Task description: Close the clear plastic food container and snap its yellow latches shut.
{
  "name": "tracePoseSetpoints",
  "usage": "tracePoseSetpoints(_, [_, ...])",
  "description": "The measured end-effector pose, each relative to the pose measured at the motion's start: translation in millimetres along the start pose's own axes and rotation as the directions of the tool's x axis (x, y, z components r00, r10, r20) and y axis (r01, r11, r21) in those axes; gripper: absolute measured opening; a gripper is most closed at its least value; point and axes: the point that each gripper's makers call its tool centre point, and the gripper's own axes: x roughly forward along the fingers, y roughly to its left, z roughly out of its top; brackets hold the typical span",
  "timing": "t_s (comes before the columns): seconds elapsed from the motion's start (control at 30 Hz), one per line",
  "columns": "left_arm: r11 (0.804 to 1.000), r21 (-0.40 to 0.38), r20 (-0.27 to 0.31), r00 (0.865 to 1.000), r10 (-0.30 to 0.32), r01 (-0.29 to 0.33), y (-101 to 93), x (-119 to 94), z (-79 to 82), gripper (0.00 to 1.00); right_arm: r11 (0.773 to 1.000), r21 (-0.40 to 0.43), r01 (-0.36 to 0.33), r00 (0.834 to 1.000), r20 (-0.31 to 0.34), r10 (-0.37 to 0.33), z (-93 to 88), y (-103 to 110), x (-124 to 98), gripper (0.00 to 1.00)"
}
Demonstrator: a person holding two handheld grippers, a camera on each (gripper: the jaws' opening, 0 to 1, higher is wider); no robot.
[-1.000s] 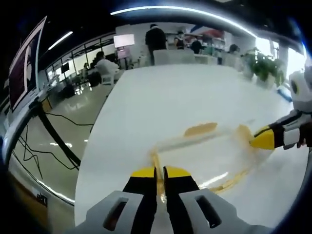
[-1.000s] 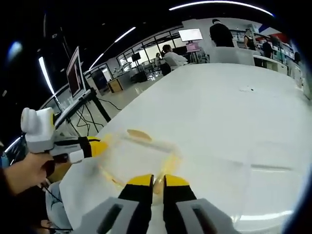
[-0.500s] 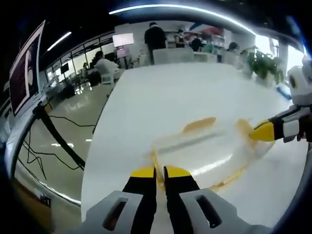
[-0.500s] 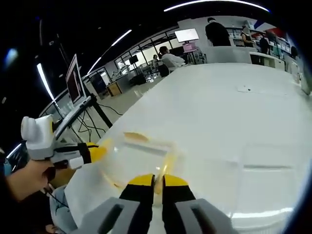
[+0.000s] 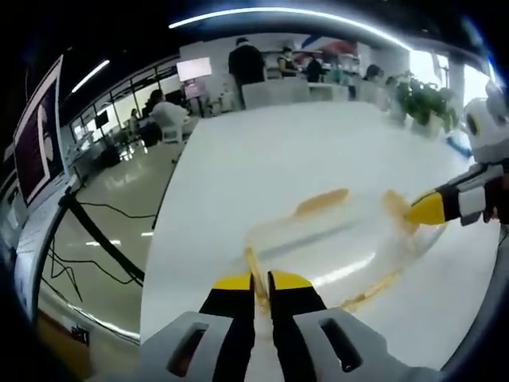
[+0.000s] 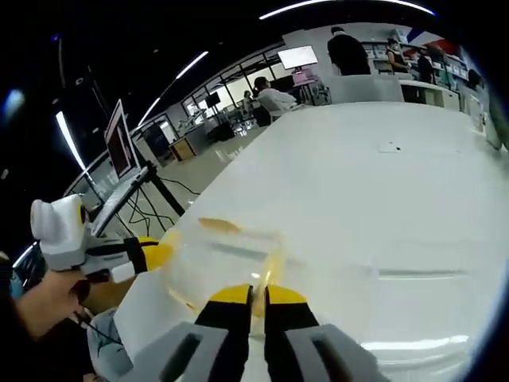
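Both tools are on the container (image 5: 334, 247), which sits on the white surface (image 5: 262, 151) close to its near edge. In the left gripper view, the left tool (image 5: 261, 283) has its jaws pinched nearly together on a yellow latch (image 5: 253, 270) at the container's near end, the thin strip caught between the tips. Across the container, the right tool (image 5: 429, 209) comes in at the far end, its yellow tip touching the latch (image 5: 395, 205) there. Switch to the right gripper view and the same tool (image 6: 253, 298) shows its jaws closed on that end latch (image 6: 270, 269), while the left tool (image 6: 151, 255) presses at the opposite end. A third latch (image 5: 322, 200) lies flat along the container's long side, well away from both tools. The lid looks seated, so this reads as the latching step, both end latches being worked at once. Next, I'd say, each tool must press its latch down against the container wall until it catches, then move on to the side latch.
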Motion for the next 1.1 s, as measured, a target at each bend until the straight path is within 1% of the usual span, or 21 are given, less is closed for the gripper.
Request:
tracePoseSetpoints(0.17, [1.0,-0.007,-0.003,1.0,0.005,-0.005,-3.8,-0.8,2.5,0.03,1.0,0.014,0.004,1.0,0.007,-0.005,2.8,-2.1,-5.8,0.01])
tracePoseSetpoints(0.53, [0.999,0.038,-0.017,1.0,-0.012,0.013,-18.6,-9.8,10.9,0.04,1.0,0.032,0.002,1.0,0.02,-0.002,11.7,-9.5,-18.1,0.01])
tracePoseSetpoints(0.93, [0.998,0.061,-0.03,0.999,-0.026,0.028,-37.6,-11.7,19.7,0.04,0.999,0.046,0.008,1.0,0.027,-0.009,15.3,-23.1,-35.9,0.01])
tracePoseSetpoints(1.1, [0.997,0.071,-0.025,0.999,-0.038,0.04,-49.7,-11.1,25.6,0.05,0.999,0.047,0.02,0.999,0.037,-0.022,17.4,-33.1,-43.6,0.01])
